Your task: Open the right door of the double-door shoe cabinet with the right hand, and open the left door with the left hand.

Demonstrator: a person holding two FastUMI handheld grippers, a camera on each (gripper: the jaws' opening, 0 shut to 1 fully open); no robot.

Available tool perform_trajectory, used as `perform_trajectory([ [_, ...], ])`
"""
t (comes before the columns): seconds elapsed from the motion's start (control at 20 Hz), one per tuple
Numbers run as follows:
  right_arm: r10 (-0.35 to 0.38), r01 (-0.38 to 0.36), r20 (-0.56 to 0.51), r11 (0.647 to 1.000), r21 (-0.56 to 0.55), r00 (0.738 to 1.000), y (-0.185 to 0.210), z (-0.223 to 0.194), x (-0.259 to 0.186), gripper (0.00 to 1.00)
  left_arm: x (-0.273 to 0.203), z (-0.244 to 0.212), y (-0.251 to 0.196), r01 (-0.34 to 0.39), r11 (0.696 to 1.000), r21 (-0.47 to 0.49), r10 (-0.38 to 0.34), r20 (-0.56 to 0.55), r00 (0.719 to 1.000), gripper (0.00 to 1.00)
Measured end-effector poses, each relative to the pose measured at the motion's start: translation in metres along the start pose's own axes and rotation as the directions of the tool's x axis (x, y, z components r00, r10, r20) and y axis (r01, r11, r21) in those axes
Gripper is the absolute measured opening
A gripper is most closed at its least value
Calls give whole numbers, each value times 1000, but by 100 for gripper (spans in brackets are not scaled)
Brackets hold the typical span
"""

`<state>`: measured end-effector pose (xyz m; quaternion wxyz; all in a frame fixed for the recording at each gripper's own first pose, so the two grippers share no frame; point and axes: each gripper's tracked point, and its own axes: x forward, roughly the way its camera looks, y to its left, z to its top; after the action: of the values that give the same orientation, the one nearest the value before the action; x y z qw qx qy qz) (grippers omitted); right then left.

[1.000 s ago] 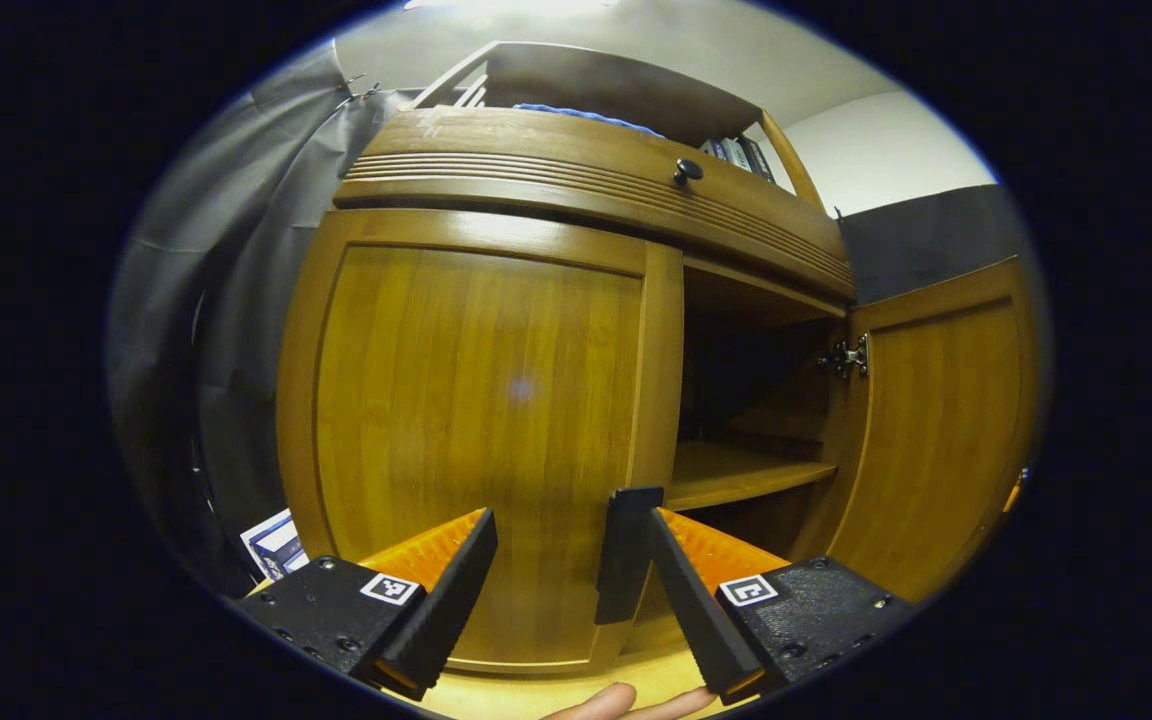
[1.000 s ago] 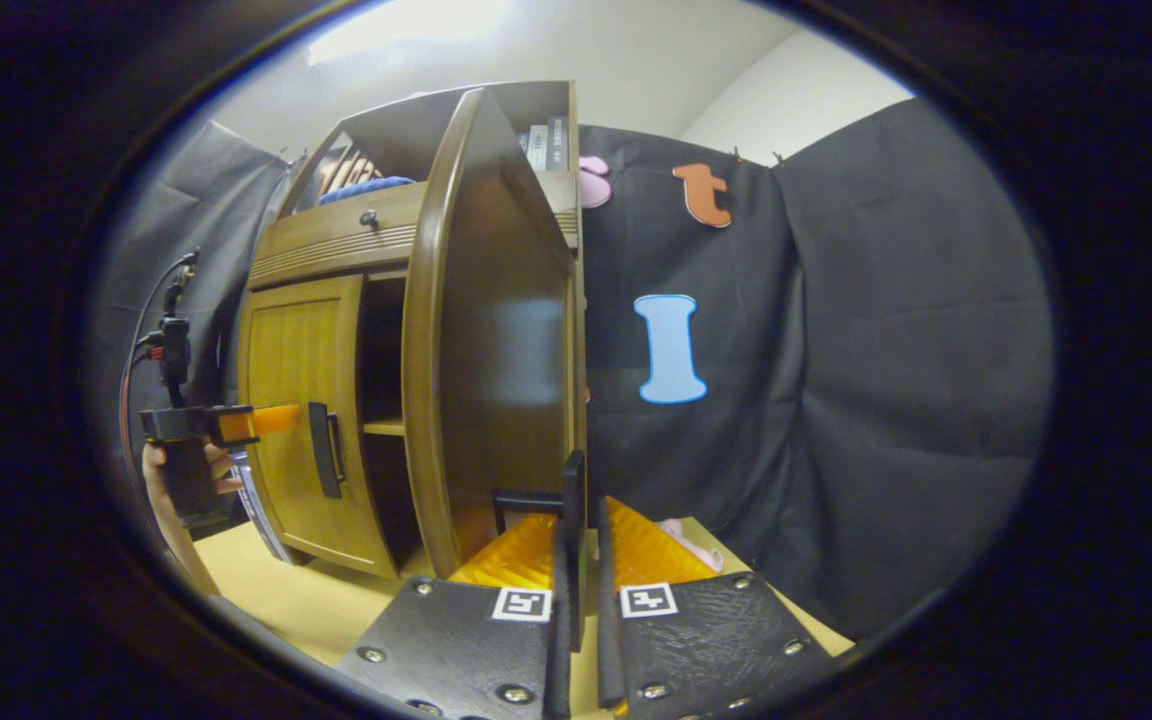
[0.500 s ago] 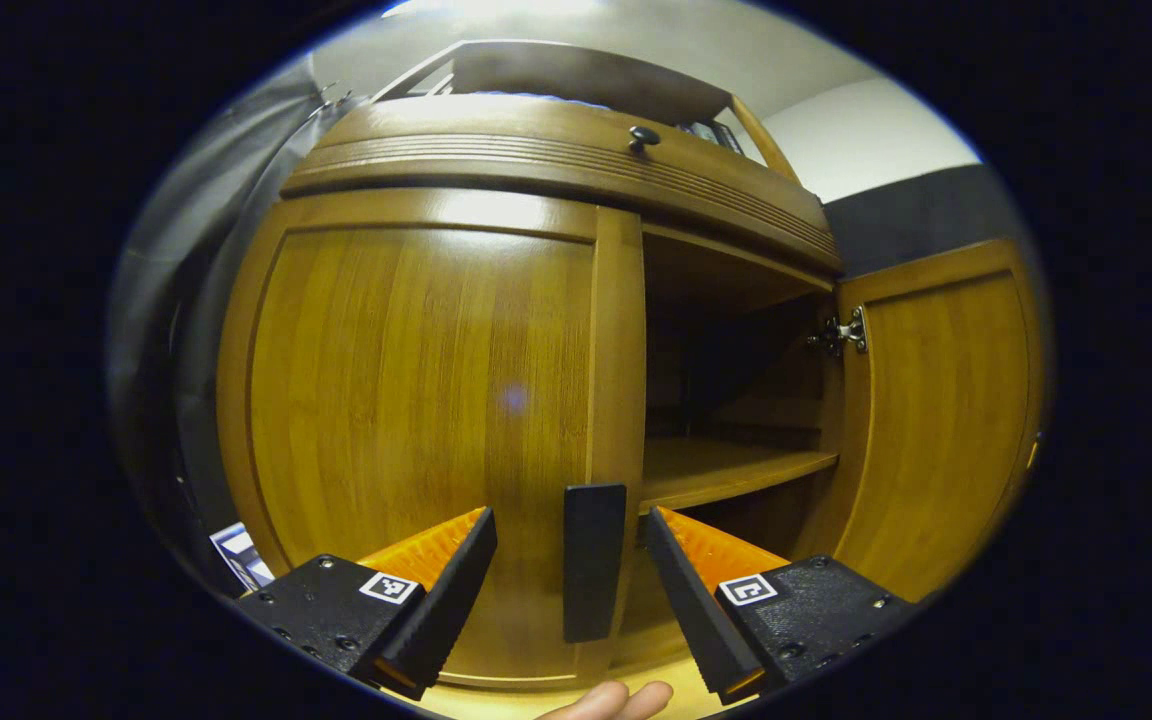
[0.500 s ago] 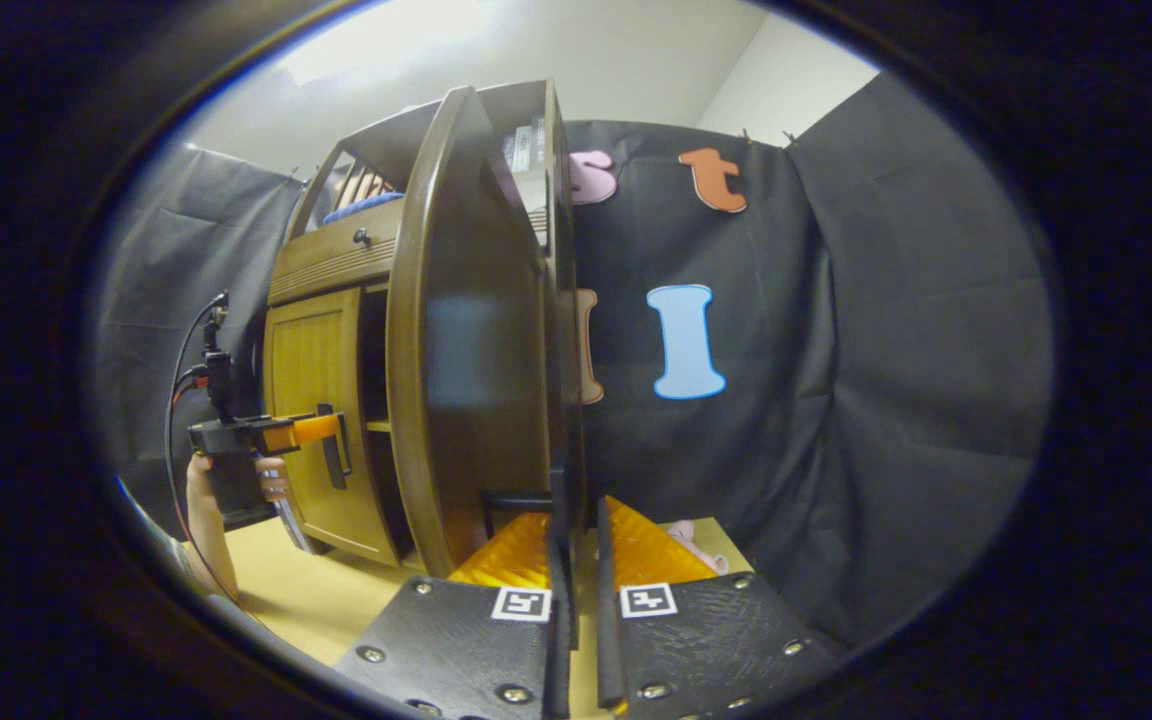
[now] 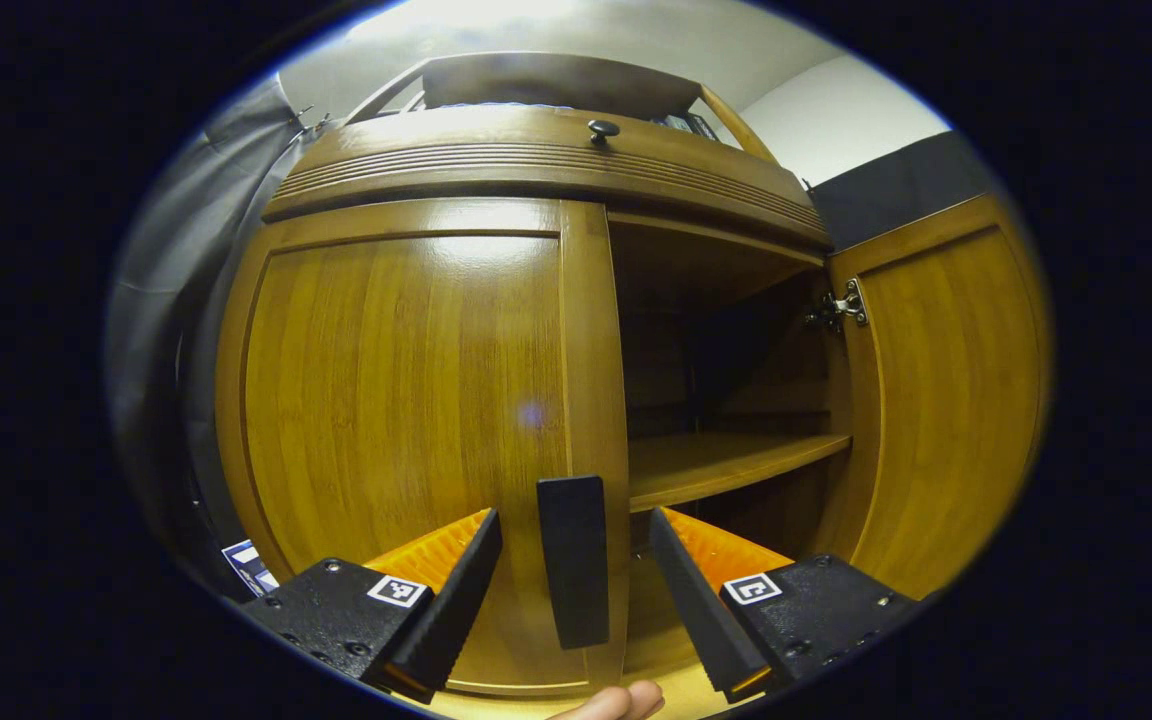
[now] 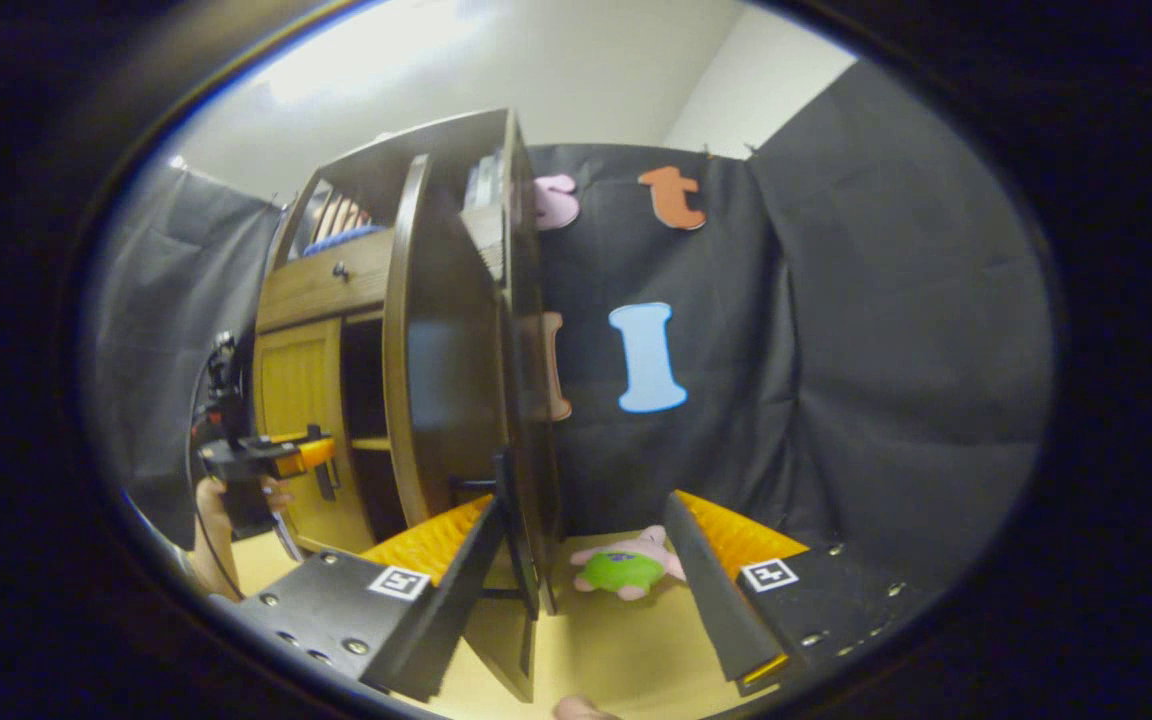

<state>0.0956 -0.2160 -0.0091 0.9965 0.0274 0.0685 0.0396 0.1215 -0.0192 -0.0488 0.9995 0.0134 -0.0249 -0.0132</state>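
The wooden shoe cabinet's left door (image 5: pixel 406 380) is closed. Its dark upright handle (image 5: pixel 573 560) stands between the fingers of my left gripper (image 5: pixel 573 520), which is open and not pressing on it. The right door (image 5: pixel 946 400) is swung wide open and shows an inner shelf (image 5: pixel 726 460). In the right gripper view that right door (image 6: pixel 446 370) is seen nearly edge-on, with its handle (image 6: pixel 508 520) just inside my right gripper (image 6: pixel 584 510), which is open. Farther left, the left gripper (image 6: pixel 311 455) is held by a hand at the left door (image 6: pixel 301 390).
A drawer with a small dark knob (image 5: pixel 603 128) runs above the doors. A pink and green plush toy (image 6: pixel 626 570) lies on the tan floor (image 6: pixel 606 650) beside the open door. Black cloth (image 6: pixel 836 350) hangs behind and to the right. Boxes (image 5: pixel 246 565) sit left of the cabinet.
My right gripper has gone from shut on the right door's handle to open, and the door has swung further. My left gripper has moved in until the left handle sits between its fingers.
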Motion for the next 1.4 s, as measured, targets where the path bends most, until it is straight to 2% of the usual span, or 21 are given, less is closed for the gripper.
perform_trajectory([
  [0.05, -48, 48, 18, 999, -3, 999, -10, 3, -8, 94, 3, -1, -4, 16, 1000, -6, -16, 5, 1000, 84],
  [0.1, -91, 92, 29, 996, -14, 995, -17, 4, -19, 99, 5, -3, -7, 34, 999, -4, -34, -2, 999, 78],
  [0.15, -119, 120, 38, 992, -34, 992, -17, 4, -29, 99, 8, -9, -2, 11, 1000, 4, -11, -15, 1000, 72],
  [0.25, -124, 128, 56, 990, -65, 991, 7, 6, -52, 94, 12, -20, 8, -30, 999, 25, 32, -58, 998, 59],
  [0.3, -118, 123, 72, 989, -78, 990, 19, 7, -61, 99, 12, -15, 7, -20, 999, 27, 21, -37, 999, 53],
  [0.45, -96, 108, 118, 988, -106, 988, 59, 8, -83, 99, 10, -14, 5, 2, 1000, 3, -2, -36, 999, 34],
  [0.65, -111, 124, 109, 985, -122, 988, 92, -1, -95, 100, 4, -13, 3, 20, 1000, -1, -20, -57, 998, 31],
  [0.85, -166, 179, 111, 976, -125, 980, 86, -3, -106, 100, -17, -12, 3, 22, 1000, -16, -23, -74, 997, 31],
  [1.1, -164, 175, 135, 981, -77, 977, 89, -5, -104, 99, -45, -8, 4, 29, 999, 20, -27, -104, 994, 30],
  [1.15, -170, 180, 137, 981, -67, 976, 87, -7, -104, 95, -52, -8, 4, 33, 999, 19, -30, -105, 994, 29],
  [1.25, -184, 194, 147, 979, -59, 972, 85, -7, -102, 99, -67, -4, 7, 33, 999, 15, -31, -102, 994, 29],
  [1.4, -192, 202, 156, 978, -49, 969, 88, -4, -107, 99, -89, 0, 11, 42, 998, 36, -38, -102, 994, 30],
])
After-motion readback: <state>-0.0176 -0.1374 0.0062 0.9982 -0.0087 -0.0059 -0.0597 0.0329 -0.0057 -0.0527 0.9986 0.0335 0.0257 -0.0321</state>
